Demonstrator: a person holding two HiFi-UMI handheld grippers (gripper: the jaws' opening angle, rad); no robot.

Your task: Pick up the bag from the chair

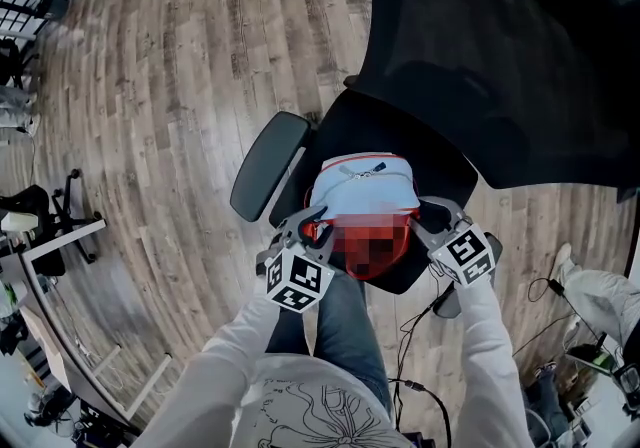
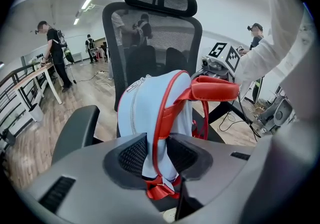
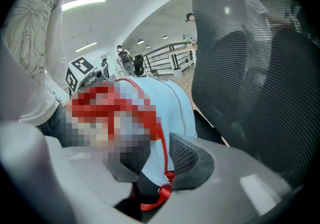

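A light blue backpack (image 1: 362, 190) with red trim and red straps stands upright on the seat of a black mesh office chair (image 1: 430, 151). My left gripper (image 1: 312, 228) is shut on the bag's left edge; in the left gripper view the blue fabric and red piping (image 2: 159, 133) are pinched between the pads. My right gripper (image 1: 428, 224) is shut on the bag's right edge, with the backpack (image 3: 167, 113) squeezed between its pads (image 3: 187, 155). A mosaic patch covers part of the bag's front.
The chair's armrest (image 1: 268, 164) juts out left of the bag, and its tall mesh backrest (image 2: 152, 48) rises behind it. Cables (image 1: 420, 321) trail on the wooden floor at right. Desks (image 1: 45, 246) stand at left. People stand in the room's background (image 2: 52, 43).
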